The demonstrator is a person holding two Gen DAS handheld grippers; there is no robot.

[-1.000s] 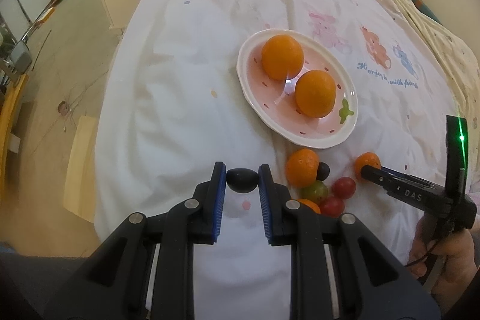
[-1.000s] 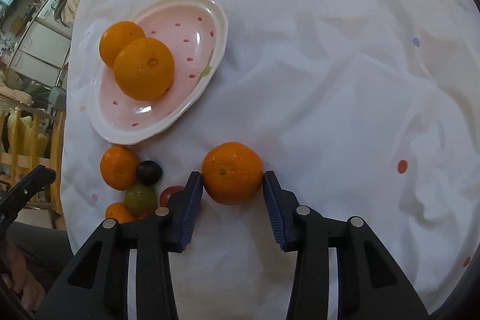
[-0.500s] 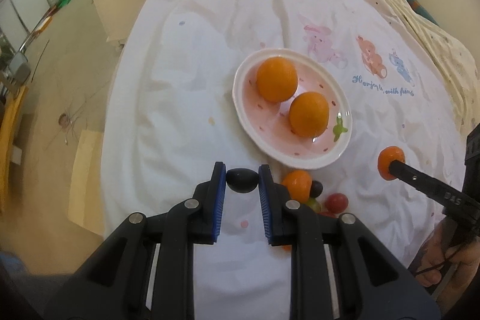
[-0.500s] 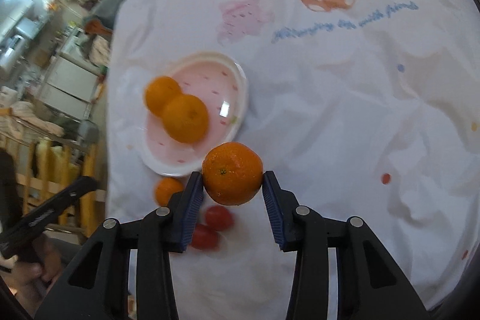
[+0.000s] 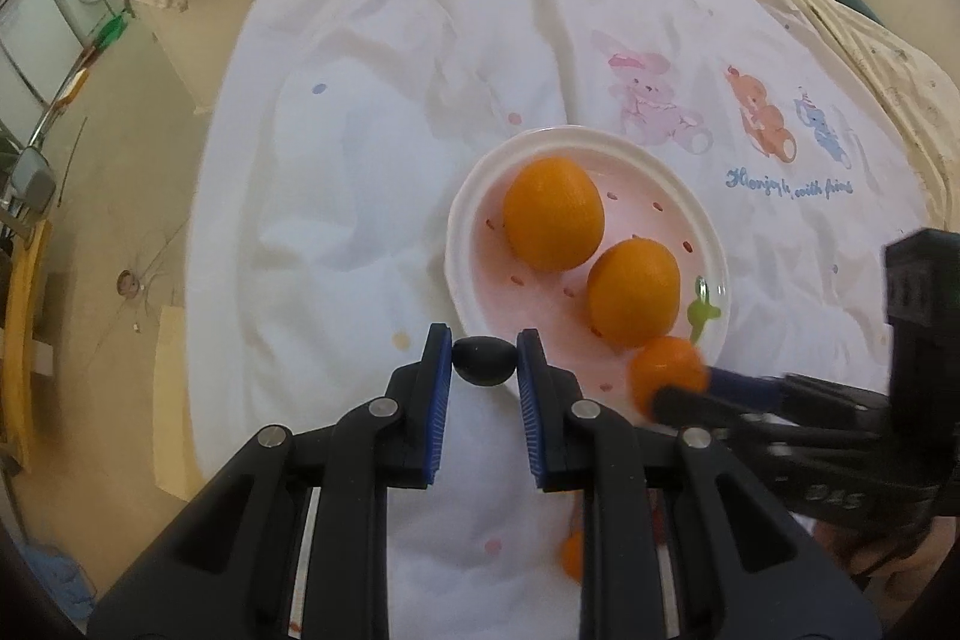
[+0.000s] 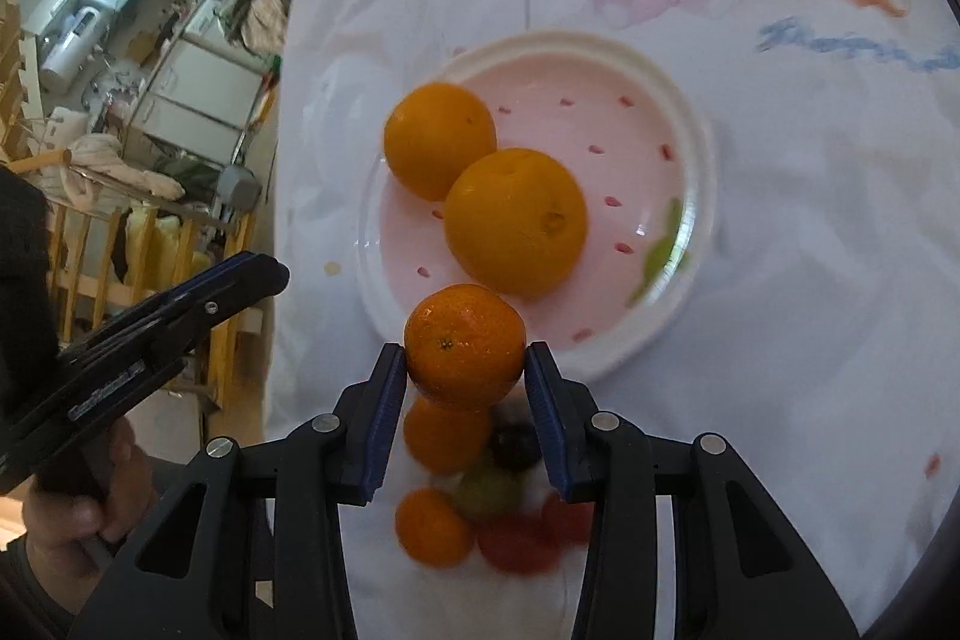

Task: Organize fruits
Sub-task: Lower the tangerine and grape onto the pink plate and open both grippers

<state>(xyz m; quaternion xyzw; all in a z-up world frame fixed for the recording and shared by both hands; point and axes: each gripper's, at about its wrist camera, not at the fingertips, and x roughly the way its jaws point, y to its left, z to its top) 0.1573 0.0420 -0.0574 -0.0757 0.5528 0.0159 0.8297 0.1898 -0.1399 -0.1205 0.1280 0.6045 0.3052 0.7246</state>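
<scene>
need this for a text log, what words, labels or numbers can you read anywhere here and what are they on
"Hi enjoy, with friends", roughly: blue cursive on the white tablecloth, under the printed animals; several letters are unclear, and the right wrist view shows it only as a blue blur.
"DAS", or close to it: embossed on the black body of the right gripper, partly blurred.
A raised label on the left gripper: too blurred to read.
Nothing readable on the plate or the fruit.

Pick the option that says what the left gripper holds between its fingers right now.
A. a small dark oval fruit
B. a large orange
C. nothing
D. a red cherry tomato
A: in the left wrist view the left gripper is clamped on a small dark oval fruit, just short of the pink plate.
</scene>
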